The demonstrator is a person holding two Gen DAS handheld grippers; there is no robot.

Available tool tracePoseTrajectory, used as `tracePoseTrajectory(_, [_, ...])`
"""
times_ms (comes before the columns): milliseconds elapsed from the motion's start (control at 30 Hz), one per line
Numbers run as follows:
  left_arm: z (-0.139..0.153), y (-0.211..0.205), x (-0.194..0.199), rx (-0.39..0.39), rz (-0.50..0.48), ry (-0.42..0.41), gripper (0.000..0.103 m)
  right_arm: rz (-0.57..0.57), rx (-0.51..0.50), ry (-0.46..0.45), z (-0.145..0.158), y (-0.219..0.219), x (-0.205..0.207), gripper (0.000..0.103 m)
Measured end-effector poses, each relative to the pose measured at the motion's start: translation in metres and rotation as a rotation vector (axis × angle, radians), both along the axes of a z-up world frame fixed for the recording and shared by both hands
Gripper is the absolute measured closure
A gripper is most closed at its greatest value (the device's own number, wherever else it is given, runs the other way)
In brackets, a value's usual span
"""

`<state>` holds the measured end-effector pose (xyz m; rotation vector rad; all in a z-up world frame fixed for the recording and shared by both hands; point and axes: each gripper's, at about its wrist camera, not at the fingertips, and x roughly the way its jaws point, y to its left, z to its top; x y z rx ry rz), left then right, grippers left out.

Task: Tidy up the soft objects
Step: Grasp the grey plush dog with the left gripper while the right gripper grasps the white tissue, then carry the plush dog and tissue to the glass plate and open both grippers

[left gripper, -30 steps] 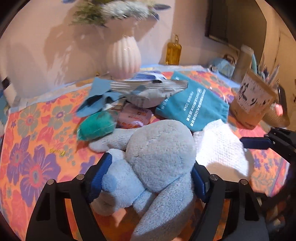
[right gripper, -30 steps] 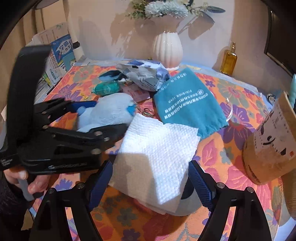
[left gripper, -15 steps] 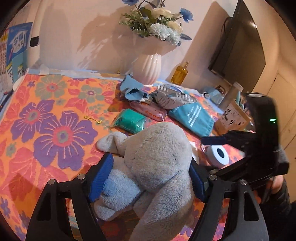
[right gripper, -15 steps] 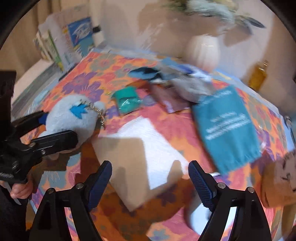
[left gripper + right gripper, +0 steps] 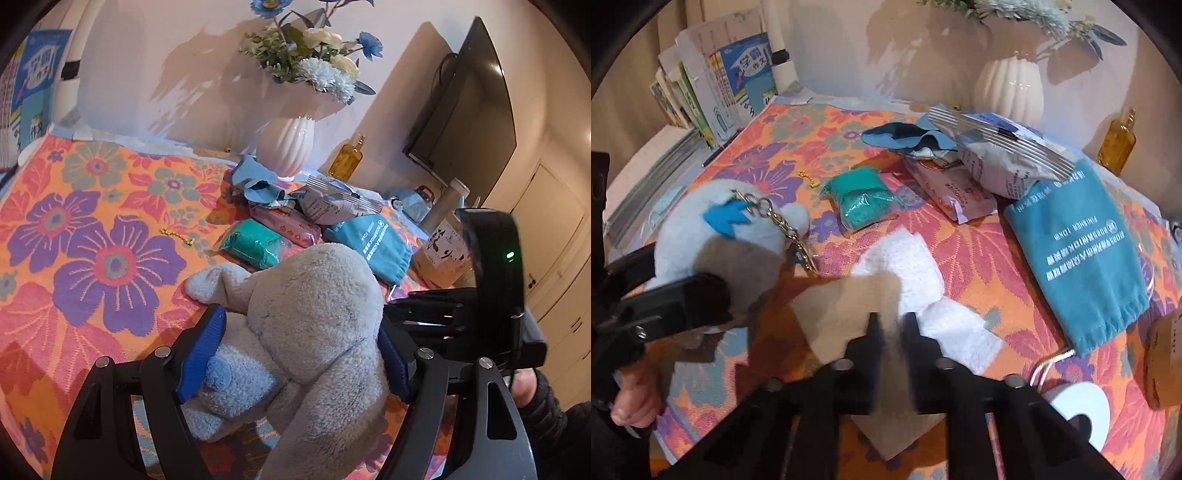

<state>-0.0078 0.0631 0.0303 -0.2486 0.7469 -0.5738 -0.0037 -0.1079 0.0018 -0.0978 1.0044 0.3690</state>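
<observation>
Left tool (image 5: 295,350): blue pads pressed into both flanks of the grey-blue plush toy (image 5: 314,317), which fills the gap between them; a firm pinch on a bulky soft thing. In the right wrist view the same toy (image 5: 713,236) sits at the left edge, its key chain (image 5: 786,229) dangling toward the cloth. Whether it hangs clear of the floral cloth (image 5: 92,229) or rests on it, cannot tell.

Right tool (image 5: 890,325): fingers drawn together on the near fold of the white paper towel (image 5: 901,266), which is rucked up and bunched ahead of the tips. Reads as a pinch on the sheet.

Just beside, lower right: a white tape roll (image 5: 1078,410), untouched.

Middle ground, all lying loose on the worktop: teal packet (image 5: 860,199), pink wipes pack (image 5: 953,192), teal drawstring pouch (image 5: 1082,251), silver-white snack bag (image 5: 1001,155) leaning over the wipes, crumpled blue cloth (image 5: 897,138) behind.

Far: white ribbed vase (image 5: 1010,88) with flowers, amber bottle (image 5: 1115,144), books (image 5: 713,96) against the wall at left.

Judgement: early. Two soft items are in hand, neither set down in any gathered place; no bin or pile is evident. The pouch, cloth and packets are unsorted, scattered mid-cloth. Most of the work remains.
</observation>
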Motion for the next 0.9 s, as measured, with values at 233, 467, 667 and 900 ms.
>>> tracePoseTrajectory(233, [0.001,0.001,-0.001,0.01,0.011,-0.015,0.028,-0.044,0.119,-0.046,0.017,-0.018,-0.03,0.097])
tracePoseTrajectory(467, [0.011,-0.023,-0.016,0.068,-0.001,-0.049,0.05,-0.104,0.177,-0.099,0.047,-0.049,-0.054,0.097])
tracePoseTrajectory(667, [0.032,-0.07,-0.04,0.078,-0.074,-0.105,0.05,-0.171,0.171,-0.175,0.073,-0.086,-0.084,0.097])
tracePoseTrajectory(900, [0.07,-0.122,-0.064,0.057,-0.186,-0.181,0.05,-0.304,0.191,-0.239,0.093,-0.155,-0.121,0.097])
